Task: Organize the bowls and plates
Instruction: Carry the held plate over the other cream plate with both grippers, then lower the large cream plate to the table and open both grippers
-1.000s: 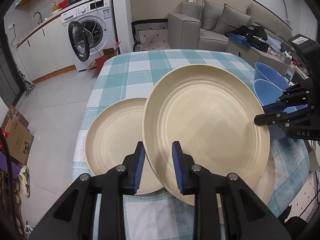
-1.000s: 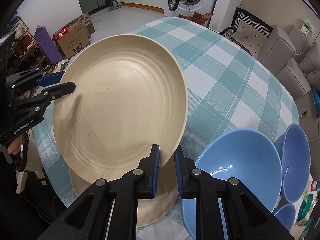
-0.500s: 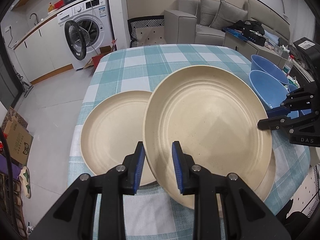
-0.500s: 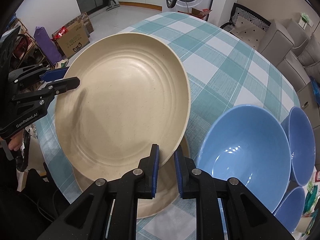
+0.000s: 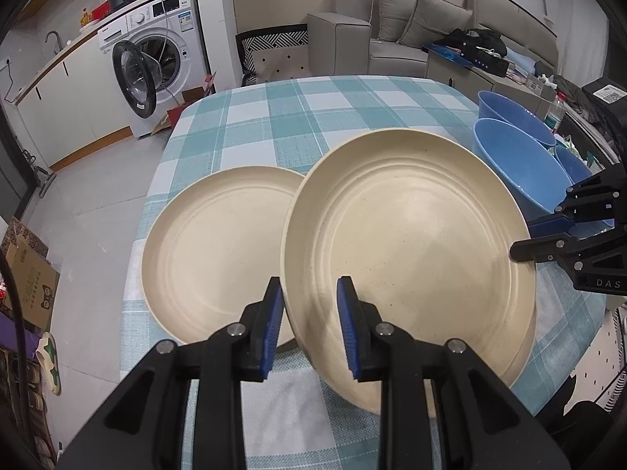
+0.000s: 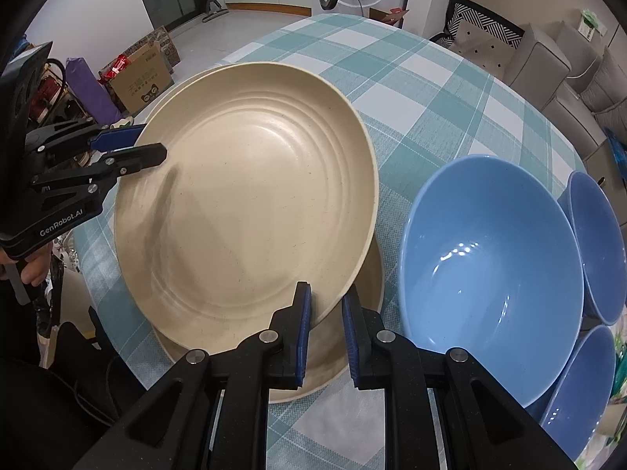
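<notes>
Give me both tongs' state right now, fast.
Left tongs: closed on the raised beige plate, near rim.
Right tongs: closed on the same plate's opposite rim.

Two claws clamped on opposite edges of one plate

The left claw (image 5: pixel 309 323) points steeply down from the bottom of its own view, blue pads closed on the rim of the raised beige plate (image 5: pixel 407 243). The right claw (image 6: pixel 326 331) grips the opposite rim. At the left edge of the right view, a hand (image 6: pixel 33 272) holds the left claw's handle.
</notes>
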### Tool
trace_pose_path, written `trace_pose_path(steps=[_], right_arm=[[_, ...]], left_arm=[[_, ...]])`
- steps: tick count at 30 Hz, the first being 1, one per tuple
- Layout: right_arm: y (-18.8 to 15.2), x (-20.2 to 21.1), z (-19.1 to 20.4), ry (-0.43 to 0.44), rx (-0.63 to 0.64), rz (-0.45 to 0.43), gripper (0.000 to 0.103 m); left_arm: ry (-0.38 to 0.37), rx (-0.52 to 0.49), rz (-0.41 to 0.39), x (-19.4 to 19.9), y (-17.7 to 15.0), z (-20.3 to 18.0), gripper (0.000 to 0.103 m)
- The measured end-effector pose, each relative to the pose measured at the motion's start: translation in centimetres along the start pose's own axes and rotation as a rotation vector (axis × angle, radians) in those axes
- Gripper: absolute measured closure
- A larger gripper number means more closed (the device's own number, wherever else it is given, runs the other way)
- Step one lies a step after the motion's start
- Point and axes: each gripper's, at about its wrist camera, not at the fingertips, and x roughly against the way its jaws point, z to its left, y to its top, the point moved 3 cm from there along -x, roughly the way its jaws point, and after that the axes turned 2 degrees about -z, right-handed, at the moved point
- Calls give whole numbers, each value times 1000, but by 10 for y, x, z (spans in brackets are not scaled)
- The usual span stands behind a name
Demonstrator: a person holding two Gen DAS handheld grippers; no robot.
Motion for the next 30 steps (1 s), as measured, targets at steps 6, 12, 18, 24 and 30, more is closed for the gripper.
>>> trace_pose_path(steps=[6, 12, 18, 24, 30], right_arm=[[-7, 0, -1, 0, -14, 4, 87], [-19, -2, -1, 9, -29, 12, 87], [-30, -3, -2, 10, -62, 14, 86], [-41, -7, -7, 15, -88, 33, 86], [-46, -10, -6, 17, -88, 46, 86]], left_arm=[[9, -21, 9, -2, -3, -6, 77], [2, -45, 26, -5, -6, -12, 77], [-5, -69, 33, -9, -4, -19, 77], [-14, -106, 52, -15, -4, -29, 77], [-1, -138, 73, -20, -4, -35, 77]])
